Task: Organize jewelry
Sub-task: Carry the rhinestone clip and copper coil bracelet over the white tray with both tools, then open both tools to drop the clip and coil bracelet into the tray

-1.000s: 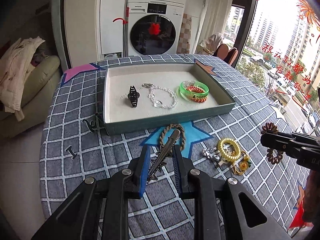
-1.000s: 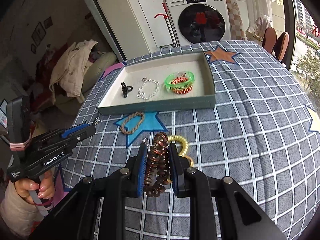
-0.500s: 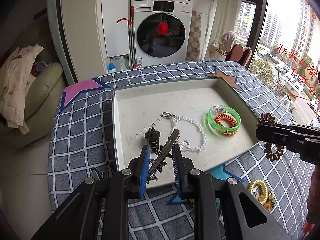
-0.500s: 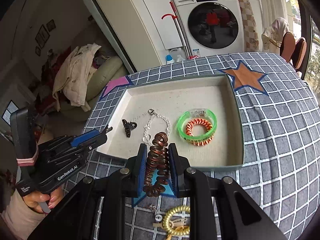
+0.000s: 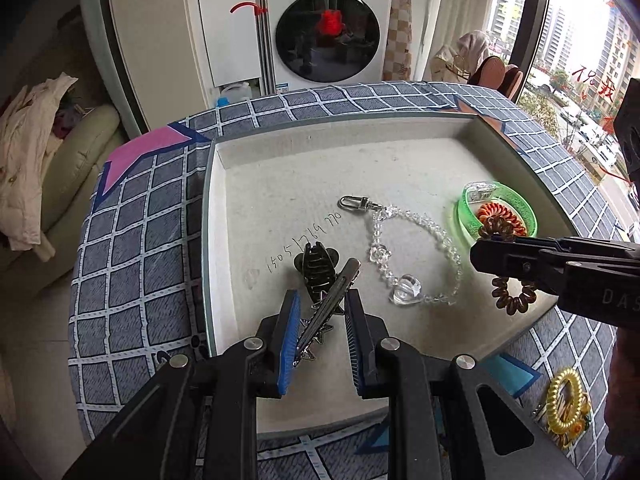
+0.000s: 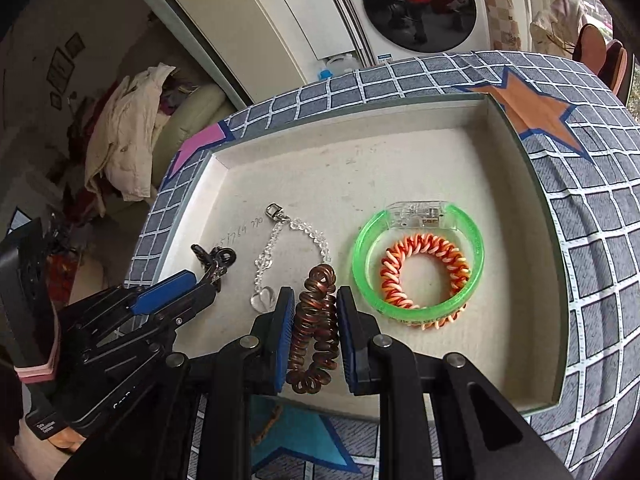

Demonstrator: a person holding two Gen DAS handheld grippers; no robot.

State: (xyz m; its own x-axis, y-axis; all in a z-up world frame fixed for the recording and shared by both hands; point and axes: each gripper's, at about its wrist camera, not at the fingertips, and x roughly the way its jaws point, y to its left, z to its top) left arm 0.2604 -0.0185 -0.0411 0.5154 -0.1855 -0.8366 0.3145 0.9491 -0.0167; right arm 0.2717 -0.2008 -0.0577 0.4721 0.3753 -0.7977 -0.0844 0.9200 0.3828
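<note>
Jewelry is mid-delivery to the tray (image 5: 218, 240): left gripper (image 5: 320, 336) clamps a metal clip (image 5: 328, 304) over its near left, right gripper (image 6: 312, 336) pinches a brown coil (image 6: 314, 328) beside the green bangle (image 6: 418, 264). Next, probably lower and release both on bare floor.

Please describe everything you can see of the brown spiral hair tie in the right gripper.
The brown spiral hair tie is a coil of glossy, translucent amber-brown plastic, like a telephone cord closed into a ring. The right gripper is shut on it: the blue pads press its sides, squeezing the ring into a long narrow loop. It stands along the fingers, one end beyond the fingertips, the other toward the camera. It hangs over the tray, near the green bangle, touching only the pads.
</note>
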